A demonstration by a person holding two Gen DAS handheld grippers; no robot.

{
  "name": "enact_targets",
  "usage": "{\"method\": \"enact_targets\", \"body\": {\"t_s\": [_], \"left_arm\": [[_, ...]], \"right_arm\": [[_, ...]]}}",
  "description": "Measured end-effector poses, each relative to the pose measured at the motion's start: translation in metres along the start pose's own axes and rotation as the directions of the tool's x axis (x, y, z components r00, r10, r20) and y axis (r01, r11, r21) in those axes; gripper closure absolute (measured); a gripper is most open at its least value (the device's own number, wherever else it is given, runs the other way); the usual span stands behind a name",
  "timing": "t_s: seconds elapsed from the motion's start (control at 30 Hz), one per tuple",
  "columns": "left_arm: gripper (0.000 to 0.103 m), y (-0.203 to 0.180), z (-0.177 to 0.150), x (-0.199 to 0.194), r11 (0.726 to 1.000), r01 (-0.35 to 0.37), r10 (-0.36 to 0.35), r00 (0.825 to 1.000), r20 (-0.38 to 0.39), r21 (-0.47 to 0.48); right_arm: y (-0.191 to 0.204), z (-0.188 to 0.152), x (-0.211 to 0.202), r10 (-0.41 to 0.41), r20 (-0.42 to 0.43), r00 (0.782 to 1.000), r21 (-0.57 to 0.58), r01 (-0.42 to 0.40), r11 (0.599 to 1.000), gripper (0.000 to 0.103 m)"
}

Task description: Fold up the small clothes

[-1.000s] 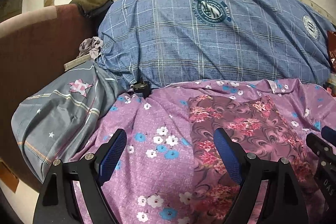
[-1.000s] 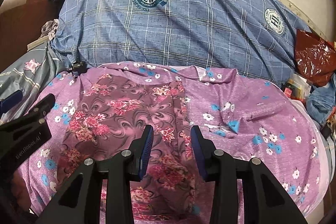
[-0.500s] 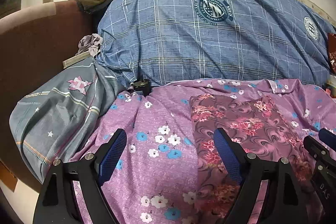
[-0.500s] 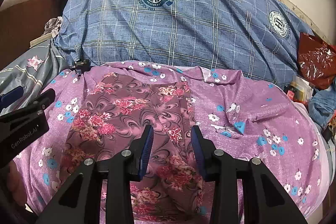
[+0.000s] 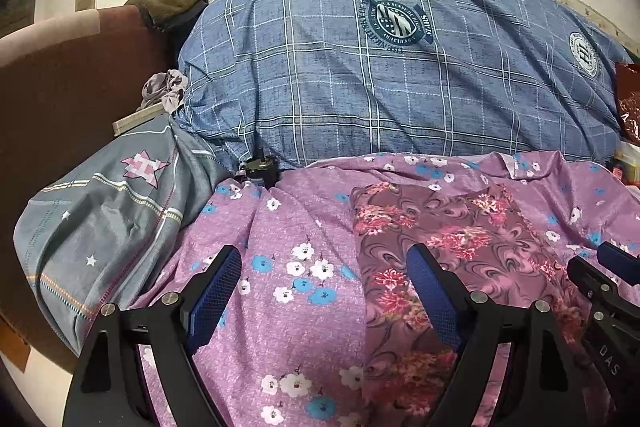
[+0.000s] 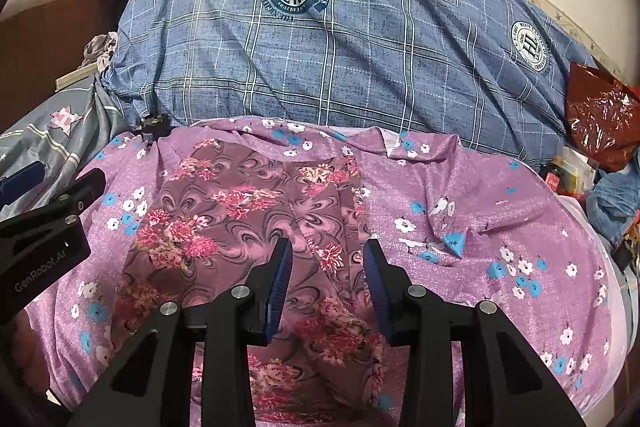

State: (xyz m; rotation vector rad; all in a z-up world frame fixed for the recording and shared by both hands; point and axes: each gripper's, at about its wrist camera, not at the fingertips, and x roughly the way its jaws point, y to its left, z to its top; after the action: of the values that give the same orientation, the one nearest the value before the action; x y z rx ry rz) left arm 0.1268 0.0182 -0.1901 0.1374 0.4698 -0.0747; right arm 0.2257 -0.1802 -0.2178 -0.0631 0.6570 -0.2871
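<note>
A maroon garment with pink flowers (image 5: 460, 235) (image 6: 240, 211) lies spread flat on the purple floral bedsheet (image 5: 280, 327) (image 6: 500, 211). My left gripper (image 5: 324, 259) hovers open and wide over the garment's left edge, its left finger above bare sheet and its right finger above the cloth. My right gripper (image 6: 328, 251) hangs over the garment's right half with its jaws partly apart and nothing between the pads. Each gripper shows at the edge of the other's view: the right gripper (image 5: 600, 287) and the left gripper (image 6: 52, 211).
A big blue plaid bundle of bedding (image 5: 400, 87) (image 6: 340, 59) lies along the wall behind the garment. A grey star-print pillow (image 5: 108, 211) sits at the left against a brown headboard (image 5: 60, 87). A small black object (image 5: 260, 167) rests between them. A red plastic bag (image 6: 600, 115) and clutter sit at the right.
</note>
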Motion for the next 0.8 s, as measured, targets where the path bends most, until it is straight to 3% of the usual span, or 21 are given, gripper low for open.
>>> {"method": "enact_targets", "body": {"t_s": [0.8], "left_arm": [[0.018, -0.0069, 0.0017, -0.0025, 0.999, 0.042, -0.042, 0.999, -0.007, 0.014]], "right_arm": [[0.0009, 0.0005, 0.0063, 0.002, -0.005, 1.0, -0.011, -0.002, 1.0, 0.065]]}}
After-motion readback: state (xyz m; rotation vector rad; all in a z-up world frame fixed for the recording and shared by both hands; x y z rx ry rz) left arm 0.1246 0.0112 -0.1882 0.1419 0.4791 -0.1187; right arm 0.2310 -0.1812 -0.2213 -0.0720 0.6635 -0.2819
